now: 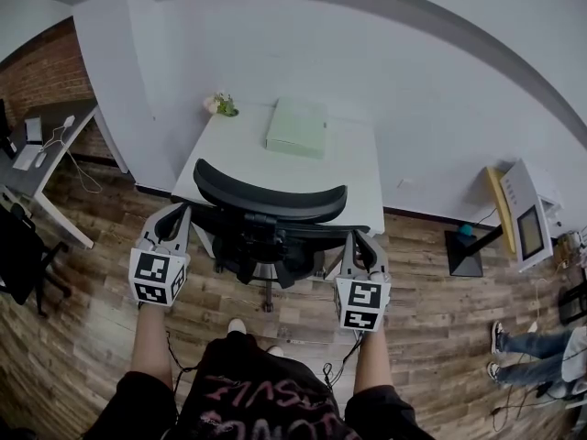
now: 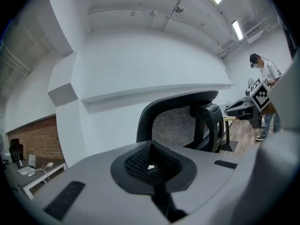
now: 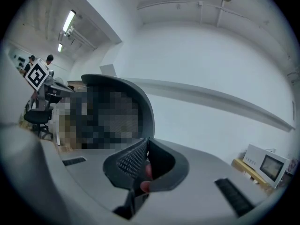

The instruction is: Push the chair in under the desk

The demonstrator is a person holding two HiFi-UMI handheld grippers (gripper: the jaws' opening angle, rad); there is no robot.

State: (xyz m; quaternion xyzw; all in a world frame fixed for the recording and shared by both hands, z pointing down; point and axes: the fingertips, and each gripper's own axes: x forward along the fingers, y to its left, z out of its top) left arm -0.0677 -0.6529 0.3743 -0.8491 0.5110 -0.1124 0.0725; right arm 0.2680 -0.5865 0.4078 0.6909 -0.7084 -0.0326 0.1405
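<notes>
A black mesh-back office chair (image 1: 266,204) stands in front of a white desk (image 1: 229,149), its seat partly under the desk's front edge. My left gripper (image 1: 176,211) is at the chair's left armrest and my right gripper (image 1: 364,238) at its right armrest; whether they touch the armrests cannot be told. In the left gripper view the jaws (image 2: 151,165) are shut with nothing between them, and the chair back (image 2: 176,123) rises just ahead to the right. In the right gripper view the gripper (image 3: 143,168) is also shut and empty, with the chair back's rim (image 3: 140,95) ahead on the left.
A pale green box (image 1: 297,126) and a small plant (image 1: 222,105) sit on the desk. Another desk (image 1: 37,149) and a black chair (image 1: 23,246) stand at the left. At the right are a white device (image 1: 527,214), a black stand (image 1: 463,250) and a person's legs (image 1: 532,346).
</notes>
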